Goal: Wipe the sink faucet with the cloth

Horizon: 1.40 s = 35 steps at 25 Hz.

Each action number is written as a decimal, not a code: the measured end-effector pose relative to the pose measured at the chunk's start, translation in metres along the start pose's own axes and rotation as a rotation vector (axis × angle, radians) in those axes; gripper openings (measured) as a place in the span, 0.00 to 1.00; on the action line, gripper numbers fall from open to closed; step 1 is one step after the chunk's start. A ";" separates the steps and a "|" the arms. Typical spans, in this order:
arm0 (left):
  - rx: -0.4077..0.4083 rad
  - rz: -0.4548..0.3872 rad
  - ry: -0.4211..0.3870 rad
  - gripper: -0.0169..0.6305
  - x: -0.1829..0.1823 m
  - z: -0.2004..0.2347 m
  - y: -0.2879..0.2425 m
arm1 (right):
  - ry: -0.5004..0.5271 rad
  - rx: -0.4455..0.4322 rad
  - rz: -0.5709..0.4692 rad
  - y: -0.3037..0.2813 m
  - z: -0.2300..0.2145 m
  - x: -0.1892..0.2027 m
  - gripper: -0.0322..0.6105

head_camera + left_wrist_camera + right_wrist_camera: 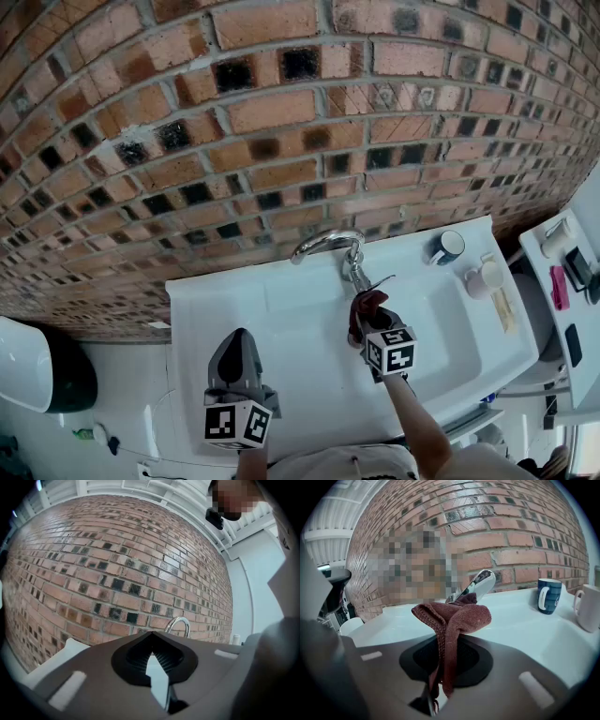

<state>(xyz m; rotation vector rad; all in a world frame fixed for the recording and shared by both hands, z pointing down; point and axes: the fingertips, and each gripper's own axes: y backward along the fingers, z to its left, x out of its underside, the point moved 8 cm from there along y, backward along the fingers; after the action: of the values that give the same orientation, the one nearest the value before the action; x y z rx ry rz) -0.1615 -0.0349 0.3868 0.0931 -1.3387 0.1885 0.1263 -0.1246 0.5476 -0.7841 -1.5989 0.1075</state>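
The chrome faucet (327, 242) curves over the back of the white sink (281, 309). My right gripper (367, 323) is shut on a dark red cloth (367, 306), which sits just below the faucet's lever. In the right gripper view the cloth (457, 616) bunches up from the jaws right in front of the faucet (478, 585); I cannot tell whether they touch. My left gripper (239, 349) hovers over the sink's left part, shut and empty. The left gripper view shows the faucet (178, 623) far off, beyond the closed jaws.
A blue mug (447, 247) and a white mug (485, 277) stand on the sink's right rim. A brick wall (281, 122) rises behind the sink. A white shelf (562, 309) with small items lies at the right, and a white toilet (23, 366) at the left.
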 end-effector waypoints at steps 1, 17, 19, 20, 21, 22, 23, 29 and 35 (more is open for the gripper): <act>-0.001 0.001 0.002 0.03 0.001 0.000 -0.001 | 0.002 -0.003 -0.002 -0.002 0.000 -0.002 0.13; 0.007 -0.003 0.011 0.03 0.003 -0.002 -0.007 | 0.030 0.122 -0.143 0.046 -0.046 -0.053 0.13; 0.010 -0.005 0.015 0.03 0.003 -0.003 -0.007 | 0.042 0.159 -0.156 0.053 -0.055 -0.059 0.13; 0.013 -0.006 0.017 0.03 0.003 -0.004 -0.006 | 0.047 0.172 -0.159 0.055 -0.057 -0.061 0.13; 0.015 -0.007 0.018 0.03 0.003 -0.004 -0.006 | 0.046 0.180 -0.158 0.056 -0.058 -0.062 0.13; 0.018 -0.009 0.019 0.03 0.003 -0.005 -0.007 | 0.041 0.181 -0.154 0.057 -0.055 -0.061 0.13; 0.021 -0.011 0.020 0.03 0.003 -0.006 -0.007 | 0.033 0.168 -0.144 0.056 -0.049 -0.059 0.13; 0.020 -0.012 0.026 0.03 0.003 -0.007 -0.007 | 0.112 -0.100 0.016 0.005 0.040 -0.034 0.13; -0.013 -0.018 0.031 0.03 0.001 0.006 -0.001 | 0.136 -0.019 0.072 -0.030 0.045 -0.050 0.13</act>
<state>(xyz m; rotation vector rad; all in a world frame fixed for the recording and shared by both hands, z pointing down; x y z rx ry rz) -0.1671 -0.0365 0.3887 0.0909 -1.3078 0.1660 0.0716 -0.1576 0.5102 -0.8466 -1.4458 0.0886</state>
